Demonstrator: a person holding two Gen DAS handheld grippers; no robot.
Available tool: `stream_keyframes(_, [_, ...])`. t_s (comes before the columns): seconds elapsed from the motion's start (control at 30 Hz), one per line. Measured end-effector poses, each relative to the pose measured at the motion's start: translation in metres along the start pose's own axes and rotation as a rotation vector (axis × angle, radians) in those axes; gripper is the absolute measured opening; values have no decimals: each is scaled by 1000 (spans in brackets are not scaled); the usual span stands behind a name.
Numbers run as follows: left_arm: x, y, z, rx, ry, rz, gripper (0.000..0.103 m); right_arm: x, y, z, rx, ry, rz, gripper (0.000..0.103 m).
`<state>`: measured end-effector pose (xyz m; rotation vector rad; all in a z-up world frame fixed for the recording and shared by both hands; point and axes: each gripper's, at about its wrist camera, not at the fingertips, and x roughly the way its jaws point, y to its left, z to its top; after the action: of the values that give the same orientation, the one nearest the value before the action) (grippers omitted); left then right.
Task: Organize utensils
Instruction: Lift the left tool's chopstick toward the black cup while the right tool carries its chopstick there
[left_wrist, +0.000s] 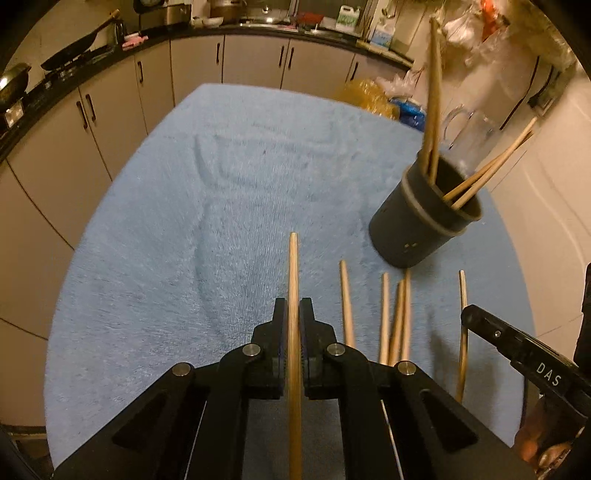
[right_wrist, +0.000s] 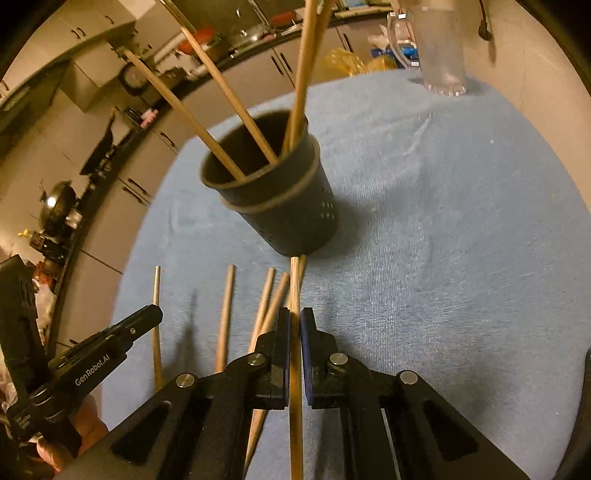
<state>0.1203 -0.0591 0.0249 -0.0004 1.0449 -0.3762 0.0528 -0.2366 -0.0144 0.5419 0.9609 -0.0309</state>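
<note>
Four chopsticks stand in the dark holder (left_wrist: 421, 218), each gripper (left_wrist: 293, 314) (right_wrist: 294, 321) has its fingers clamped on one, about five loose chopsticks (left_wrist: 395, 317) remain on the worktop (left_wrist: 184, 184)

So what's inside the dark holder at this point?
The dark holder contains four wooden chopsticks: two lean one way, two the other, all sticking out above the rim. Their lower ends and the holder's bottom are hidden by its wall.
</note>
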Motion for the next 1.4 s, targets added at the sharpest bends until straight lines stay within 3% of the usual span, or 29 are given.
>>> stream_keyframes(0.73, [-92,-24,-12,59,-180,-21,6,-96,19,-22,-91,-279,88,6])
stream_keyframes(1.4, [-118,-35,-19,77,-236,-11,6,-130,19,-26,-109,-364,105,6])
